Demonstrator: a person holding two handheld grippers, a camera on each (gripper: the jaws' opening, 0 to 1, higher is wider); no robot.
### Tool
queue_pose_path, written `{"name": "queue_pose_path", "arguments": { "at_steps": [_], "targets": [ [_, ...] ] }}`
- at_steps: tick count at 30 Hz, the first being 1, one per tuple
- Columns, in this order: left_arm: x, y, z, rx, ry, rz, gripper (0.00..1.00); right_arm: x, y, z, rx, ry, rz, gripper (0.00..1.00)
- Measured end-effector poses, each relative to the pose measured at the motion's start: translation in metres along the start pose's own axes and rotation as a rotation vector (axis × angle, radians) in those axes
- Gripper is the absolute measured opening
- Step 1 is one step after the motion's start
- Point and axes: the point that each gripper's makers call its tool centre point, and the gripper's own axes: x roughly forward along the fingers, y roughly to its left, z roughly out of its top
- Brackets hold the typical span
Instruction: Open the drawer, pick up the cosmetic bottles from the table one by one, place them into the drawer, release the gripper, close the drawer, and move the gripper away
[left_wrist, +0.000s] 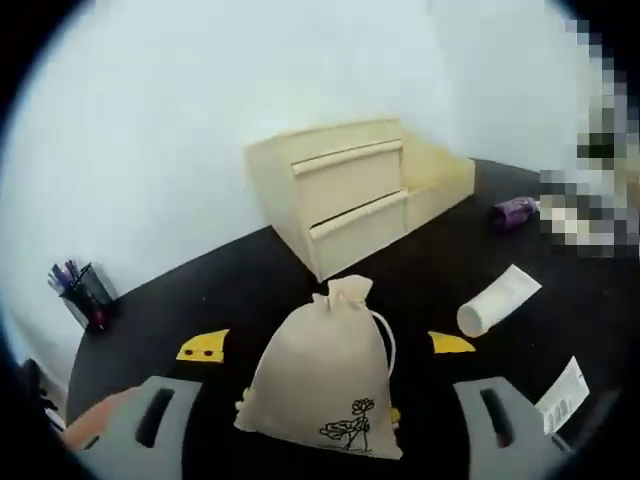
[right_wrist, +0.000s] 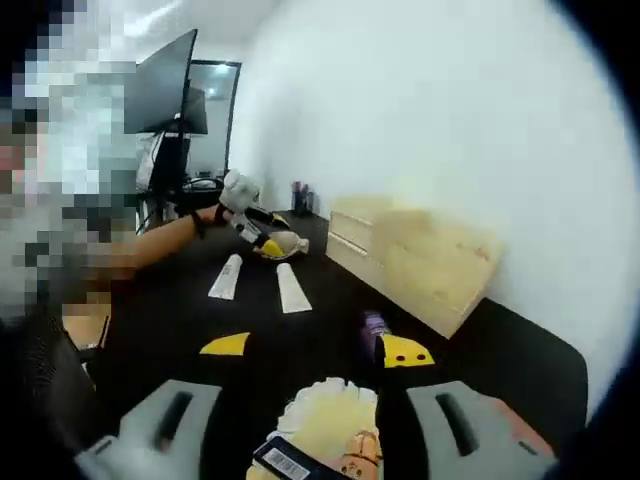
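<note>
While the wooden drawer unit (left_wrist: 345, 195) stands against the white wall (left_wrist: 200, 90) at the back of the black table (left_wrist: 250, 270) with both drawer fronts flush and closed, the cosmetics lie spread in front of it: a white tube (left_wrist: 497, 300) on its side to the right of the left gripper (left_wrist: 320, 415), a purple bottle (left_wrist: 515, 212) farther back near the unit's right end, and a flat white sachet (left_wrist: 562, 396) by the right jaw. Between the left gripper's wide-spread jaws sits a beige drawstring pouch (left_wrist: 325, 385) printed with a flower, ungripped. A pen cup (left_wrist: 85, 295) stands far left. In the right gripper view, the right gripper (right_wrist: 312, 420) has its jaws apart around a yellowish object with a barcode label (right_wrist: 320, 435); whether they pinch it I cannot tell.
</note>
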Motion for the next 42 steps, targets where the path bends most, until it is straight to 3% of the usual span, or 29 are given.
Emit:
{"name": "queue_pose_path", "arguments": {
  "at_steps": [9, 14, 26, 33, 39, 42],
  "targets": [
    [0.012, 0.004, -0.015, 0.043, 0.047, -0.01, 0.65, 0.016, -0.003, -0.016, 0.05, -0.053, 0.012, 0.43],
    [0.013, 0.011, -0.014, 0.055, 0.035, 0.039, 0.55, 0.02, 0.003, -0.03, 0.075, -0.048, 0.033, 0.42],
    [0.003, 0.013, -0.008, 0.023, -0.02, 0.094, 0.48, 0.027, 0.012, -0.044, 0.082, -0.03, 0.049, 0.4],
    [-0.025, 0.017, 0.016, 0.034, -0.107, 0.187, 0.47, 0.028, 0.008, -0.042, 0.11, -0.06, 0.038, 0.39],
    [-0.048, 0.003, 0.044, 0.031, -0.201, 0.215, 0.46, 0.027, 0.012, -0.035, 0.132, -0.092, 0.052, 0.39],
    [-0.051, -0.009, 0.06, 0.036, -0.248, 0.195, 0.46, 0.026, 0.011, -0.033, 0.144, -0.108, 0.045, 0.39]
  ]
}}
